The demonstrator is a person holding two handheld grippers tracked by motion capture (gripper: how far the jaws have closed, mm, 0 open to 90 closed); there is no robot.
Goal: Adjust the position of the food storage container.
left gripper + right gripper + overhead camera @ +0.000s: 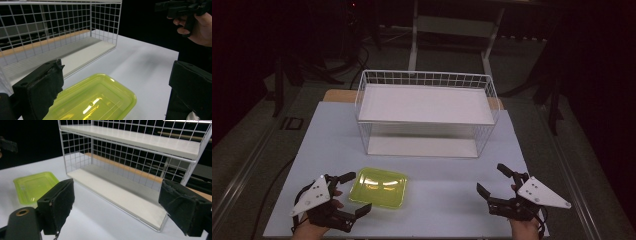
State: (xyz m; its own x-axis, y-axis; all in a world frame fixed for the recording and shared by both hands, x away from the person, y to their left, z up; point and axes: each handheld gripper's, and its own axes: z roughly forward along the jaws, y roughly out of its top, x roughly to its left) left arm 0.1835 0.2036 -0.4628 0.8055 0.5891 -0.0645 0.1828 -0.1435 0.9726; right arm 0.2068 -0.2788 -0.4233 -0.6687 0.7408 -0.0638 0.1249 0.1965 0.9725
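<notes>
Yellow-green plastic tray lies flat on the pale surface, near the front edge on the left side, in front of the white wire rack and apart from it. Tray looks empty; glare on its base.

Left hand-held gripper: jaws spread wide, one on each side of the tray's left end. High view puts the jaw tips at or just over the tray's rim; contact cannot be told. Left gripper view has the tray lying between and below the two black jaws, not clamped.

Right hand-held gripper: jaws wide apart, nothing between them, over bare surface at front right, well apart from the tray. Right gripper view looks toward the rack, its two white shelves, tray off to the left.
</notes>
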